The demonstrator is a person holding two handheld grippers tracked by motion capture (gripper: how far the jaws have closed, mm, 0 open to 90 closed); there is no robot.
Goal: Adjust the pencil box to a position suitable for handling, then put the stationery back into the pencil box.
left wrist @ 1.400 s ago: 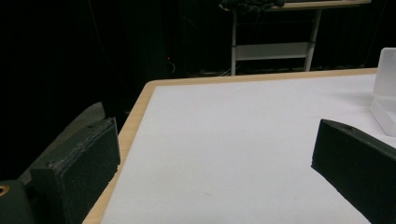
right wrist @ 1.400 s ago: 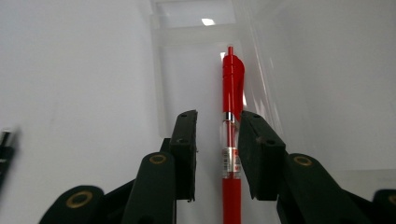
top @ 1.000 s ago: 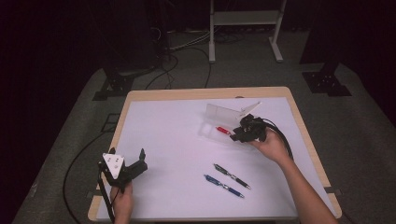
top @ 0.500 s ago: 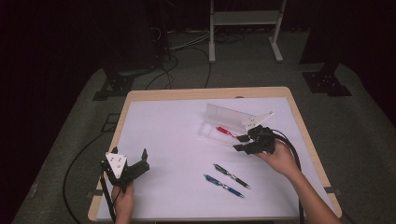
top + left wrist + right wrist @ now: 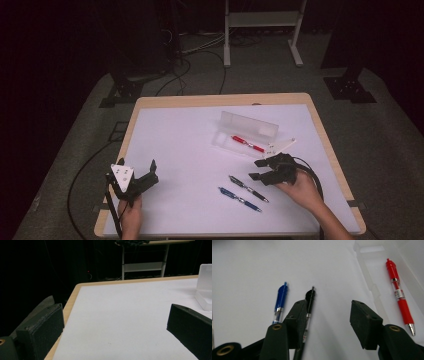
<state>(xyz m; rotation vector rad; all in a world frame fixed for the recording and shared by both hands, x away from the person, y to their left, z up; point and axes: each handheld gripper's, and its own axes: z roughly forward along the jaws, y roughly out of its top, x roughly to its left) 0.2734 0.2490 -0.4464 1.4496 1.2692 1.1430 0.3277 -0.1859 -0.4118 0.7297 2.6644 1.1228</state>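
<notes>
Black click pen with clear barrel [image 5: 309,305] lay just left of my right gripper [image 5: 329,322], long axis parallel to the jaws; jaws had just been opening, empty, left gripper [image 5: 142,176] far off.

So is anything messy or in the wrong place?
Not really messy. The red pen lies in the open case, while the black pen and blue pen lie loose on the table, outside it. Nothing looks spilled or broken.
</notes>
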